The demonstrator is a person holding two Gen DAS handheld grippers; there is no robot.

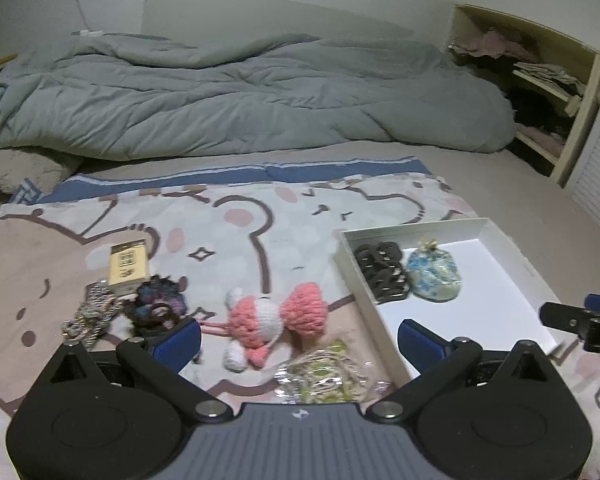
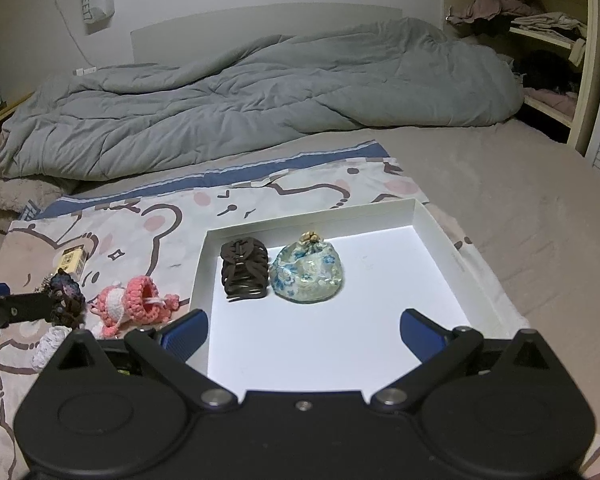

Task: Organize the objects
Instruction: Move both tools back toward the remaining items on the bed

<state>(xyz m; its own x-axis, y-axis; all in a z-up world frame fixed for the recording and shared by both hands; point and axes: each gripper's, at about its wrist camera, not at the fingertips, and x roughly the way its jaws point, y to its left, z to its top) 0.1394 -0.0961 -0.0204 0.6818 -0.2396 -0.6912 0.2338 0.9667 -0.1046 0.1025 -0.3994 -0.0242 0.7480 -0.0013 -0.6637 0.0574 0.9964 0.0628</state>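
A white shallow box (image 2: 440, 236) lies on the patterned cloth and holds a dark hair claw (image 2: 244, 274) and a blue floral pouch (image 2: 307, 274); the box rim (image 1: 500, 236) also shows in the left wrist view. My right gripper (image 2: 303, 334) is open and empty above the box's near part. My left gripper (image 1: 299, 338) is open and empty just above a pink and white crochet toy (image 1: 274, 320) and a clear packet of twine (image 1: 324, 376). A dark scrunchie (image 1: 158, 306), a braided cord (image 1: 88, 316) and a small yellow box (image 1: 126, 266) lie to the left.
A grey duvet (image 1: 240, 92) is bunched across the bed behind the cloth. An open shelf with folded clothes (image 1: 540, 68) stands at the far right. The right gripper's finger (image 1: 572, 320) shows at the right edge of the left wrist view.
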